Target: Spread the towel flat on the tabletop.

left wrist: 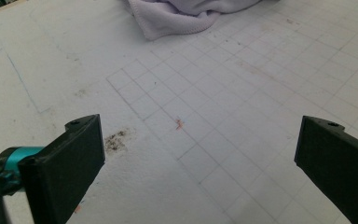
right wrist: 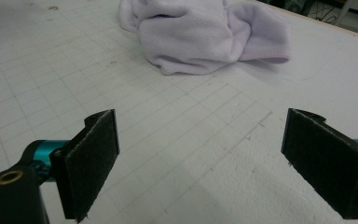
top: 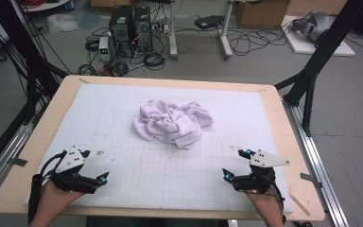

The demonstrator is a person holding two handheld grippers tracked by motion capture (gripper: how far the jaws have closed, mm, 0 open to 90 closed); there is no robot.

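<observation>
Crumpled pale-lilac terry towel [top: 174, 122] lies untouched mid-mat, at 12 o'clock from both hands. Left gripper [top: 105, 178] and right gripper [top: 232, 165] both spread wide and empty, well apart from it; judged: nothing begun, all handling remains.

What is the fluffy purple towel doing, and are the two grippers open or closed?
towel: crumpled in a heap on the white mat, untouched, apart from both grippers.
left gripper: open, nothing between its jaws, low over the mat near the front edge.
right gripper: open, nothing between its jaws, low over the mat near the front edge.
white mat: lying flat on the table, with a few small dirty spots.
</observation>
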